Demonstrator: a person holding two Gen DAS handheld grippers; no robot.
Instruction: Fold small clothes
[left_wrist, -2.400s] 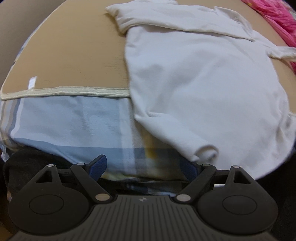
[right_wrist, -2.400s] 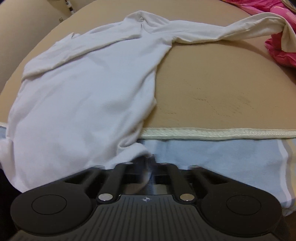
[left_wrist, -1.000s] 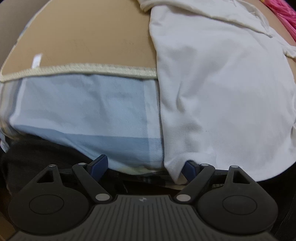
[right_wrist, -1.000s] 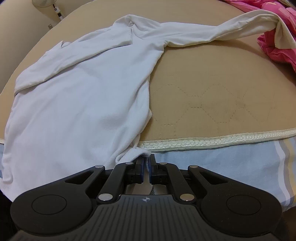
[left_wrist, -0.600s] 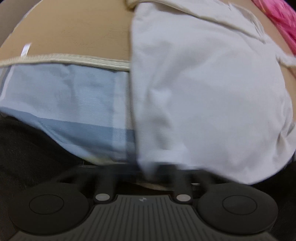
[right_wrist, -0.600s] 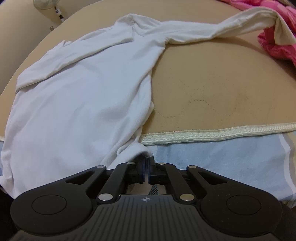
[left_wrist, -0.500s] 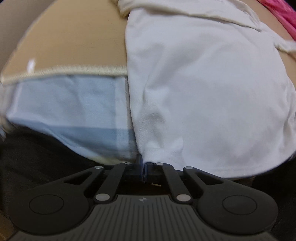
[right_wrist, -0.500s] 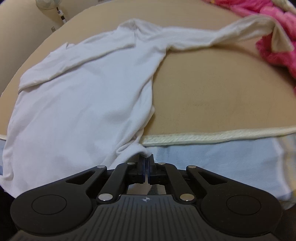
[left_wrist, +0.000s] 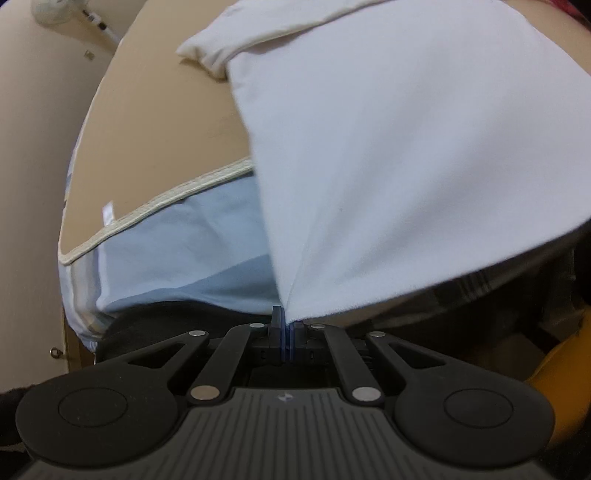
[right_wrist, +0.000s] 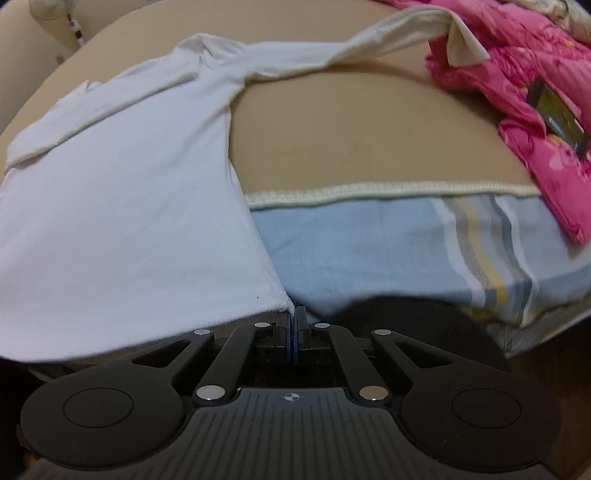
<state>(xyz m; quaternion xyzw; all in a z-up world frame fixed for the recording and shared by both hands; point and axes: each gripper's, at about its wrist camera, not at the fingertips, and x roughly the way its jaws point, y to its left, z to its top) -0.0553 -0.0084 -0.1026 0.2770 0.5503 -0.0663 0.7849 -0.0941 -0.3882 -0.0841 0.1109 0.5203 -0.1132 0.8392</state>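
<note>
A white long-sleeved shirt (left_wrist: 406, 166) lies front-up on a tan mattress pad (left_wrist: 155, 140), its hem pulled taut off the bed's near edge. My left gripper (left_wrist: 287, 320) is shut on the hem's left corner. In the right wrist view the same shirt (right_wrist: 122, 206) spreads to the left, and my right gripper (right_wrist: 291, 317) is shut on the hem's right corner. One sleeve (right_wrist: 369, 40) stretches far right onto pink cloth; the other sleeve (right_wrist: 85, 110) lies folded across the chest.
A pink quilt (right_wrist: 535, 99) with a dark flat object (right_wrist: 557, 114) on it is heaped at the far right. A light-blue striped sheet (right_wrist: 388, 251) hangs over the bed's near side below the pad's cream trim (right_wrist: 388, 190). A yellow object (left_wrist: 565, 369) sits low at right.
The left gripper has gone from open to shut on the hem corner. Both grippers have pulled the hem toward the bed's edge and lifted it, and the shirt's body now lies flat and taut.
</note>
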